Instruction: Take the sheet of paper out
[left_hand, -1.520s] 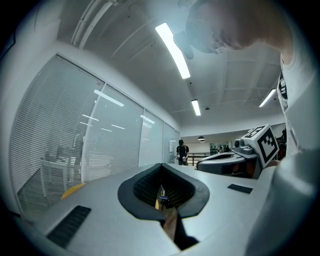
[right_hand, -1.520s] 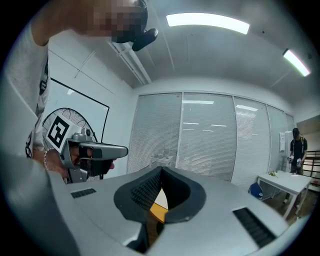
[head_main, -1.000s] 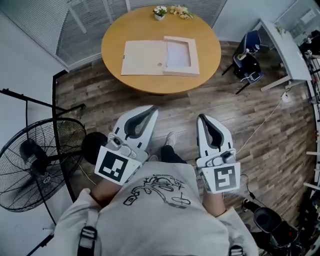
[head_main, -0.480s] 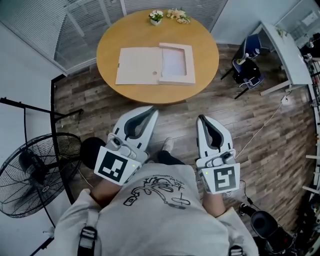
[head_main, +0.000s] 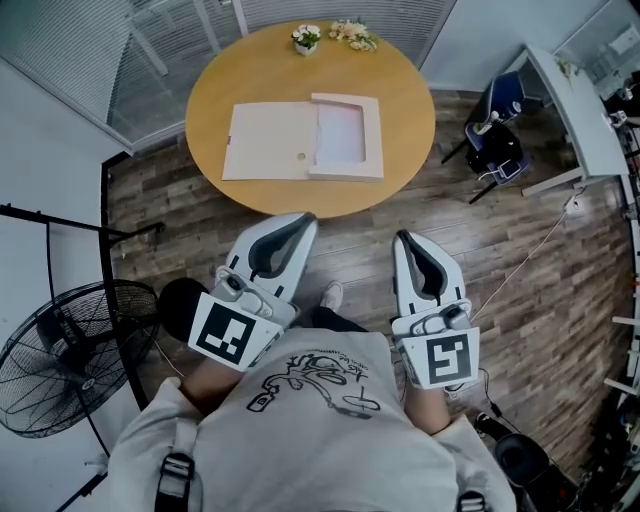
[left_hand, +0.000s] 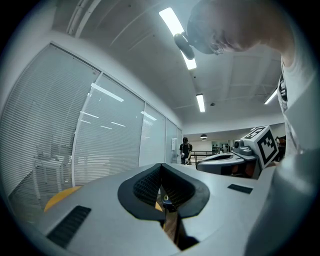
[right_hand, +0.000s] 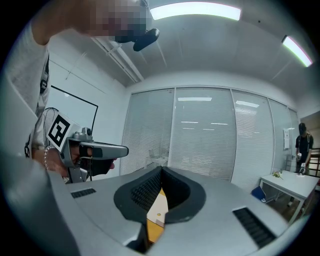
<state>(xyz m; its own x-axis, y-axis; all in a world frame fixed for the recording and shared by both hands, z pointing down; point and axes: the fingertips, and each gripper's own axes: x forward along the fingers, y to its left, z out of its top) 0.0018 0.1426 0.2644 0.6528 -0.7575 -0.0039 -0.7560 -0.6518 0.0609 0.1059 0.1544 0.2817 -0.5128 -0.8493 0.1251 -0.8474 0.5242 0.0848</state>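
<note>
wood-topped and round, the one counter (head_main: 405, 105) stands ahead of the person. on its middle lies one pale file box (head_main: 268, 142), opened flat, its long axis running left to right across the counter. the sheet of paper (head_main: 341, 137) sits in the box's right-hand tray, its longer side seemingly running away from the person. one sheet shows; whether more lie under it cannot be told. there are two tools, the left hand-held gripper (head_main: 304, 219) and the right hand-held gripper (head_main: 403, 238). both are clenched on nothing, short of the counter's near edge and pointing toward it. the sheet lies ahead between their lines, the left tip looking slightly nearer. at the counter's far edge stand one small flower pot (head_main: 305, 38) and one loose sprig (head_main: 353, 30).
</note>
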